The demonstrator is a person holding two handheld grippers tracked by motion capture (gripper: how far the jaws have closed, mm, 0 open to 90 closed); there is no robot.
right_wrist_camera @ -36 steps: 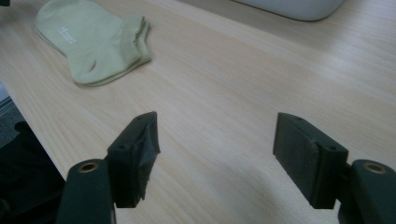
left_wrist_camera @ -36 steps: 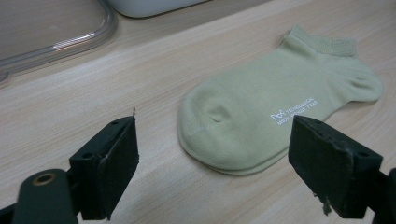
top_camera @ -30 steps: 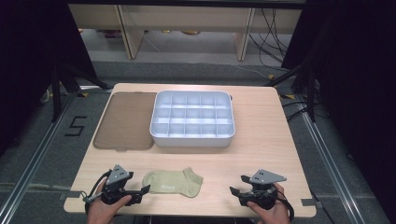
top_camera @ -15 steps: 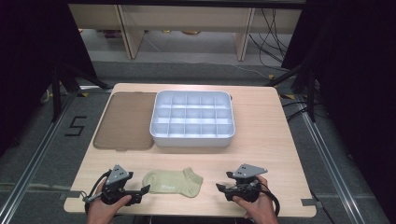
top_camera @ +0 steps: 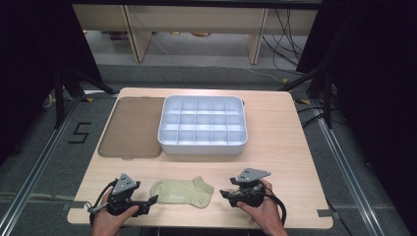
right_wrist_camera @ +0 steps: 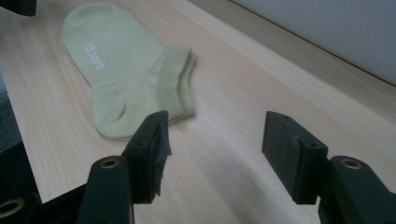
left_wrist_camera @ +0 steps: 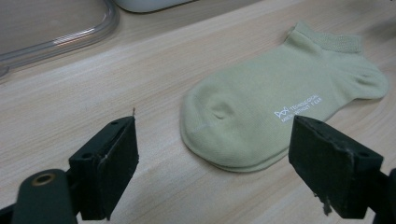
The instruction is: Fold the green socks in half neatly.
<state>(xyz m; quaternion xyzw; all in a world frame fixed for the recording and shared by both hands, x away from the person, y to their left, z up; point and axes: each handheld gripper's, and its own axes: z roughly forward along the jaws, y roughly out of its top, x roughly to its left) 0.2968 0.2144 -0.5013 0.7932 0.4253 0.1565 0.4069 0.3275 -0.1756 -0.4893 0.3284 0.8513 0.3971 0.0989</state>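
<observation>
A pale green ankle sock (top_camera: pixel 182 191) lies flat near the table's front edge, toe to the left and cuff to the right. My left gripper (top_camera: pixel 146 205) rests on the table just left of the toe, open. In the left gripper view the toe of the sock (left_wrist_camera: pixel 280 102) lies just ahead of the left gripper (left_wrist_camera: pixel 219 149), between its wide jaws, and no pad touches it. My right gripper (top_camera: pixel 226 196) stands open a little right of the cuff. Its jaws have just been closing somewhat, with bare wood between them (right_wrist_camera: pixel 219 140). The sock's (right_wrist_camera: pixel 126 65) cuff lies ahead and left of them.
A white compartment tray (top_camera: pixel 201 147) sits mid-table, seen as a pale wall (right_wrist_camera: pixel 336 28) in the right gripper view. A brownish clear lid (top_camera: pixel 132 127) lies flat to its left, and its rim (left_wrist_camera: pixel 56 37) appears in the left gripper view. The table's front edge (top_camera: pixel 196 223) runs just below both hands.
My right gripper has slid left along the front of the table toward the sock's cuff. The left gripper and the sock have stayed where they were.
</observation>
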